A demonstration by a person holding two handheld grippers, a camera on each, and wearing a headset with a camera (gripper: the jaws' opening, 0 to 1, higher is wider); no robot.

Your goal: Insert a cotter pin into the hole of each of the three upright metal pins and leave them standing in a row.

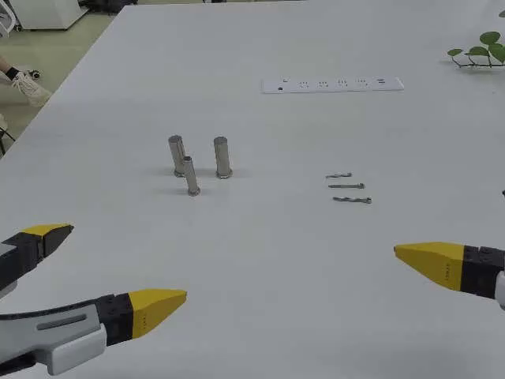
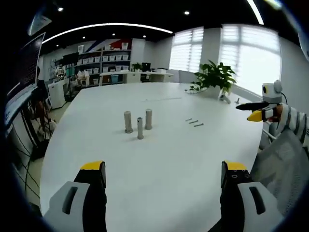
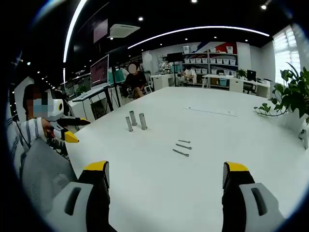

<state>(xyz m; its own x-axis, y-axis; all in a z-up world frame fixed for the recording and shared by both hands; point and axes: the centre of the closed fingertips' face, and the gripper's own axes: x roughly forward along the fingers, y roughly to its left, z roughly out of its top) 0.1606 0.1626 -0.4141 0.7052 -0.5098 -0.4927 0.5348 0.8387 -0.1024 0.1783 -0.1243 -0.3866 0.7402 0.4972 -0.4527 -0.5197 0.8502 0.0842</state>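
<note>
Three upright metal pins stand close together on the white table point(image 1: 260, 260): one at the back left point(image 1: 177, 154), one in front point(image 1: 190, 175), one at the back right point(image 1: 222, 156). To their right lie three cotter pins point(image 1: 346, 186), flat and roughly parallel. My left gripper point(image 1: 118, 264) hovers open at the near left, well short of the pins, with nothing between its fingers. One yellow fingertip point(image 1: 430, 260) of my right gripper enters from the near right. The left gripper view shows the left gripper point(image 2: 163, 166) wide open facing the metal pins point(image 2: 140, 126). My right gripper point(image 3: 167, 169) is open too, facing the cotter pins point(image 3: 183, 146).
A white power strip point(image 1: 332, 84) lies at the far side of the table. A leafy plant point(image 1: 481, 49) sits at the far right corner. The table's left edge runs diagonally past a person's shoe point(image 1: 28, 85) on the floor. Bare tabletop separates the grippers from the parts.
</note>
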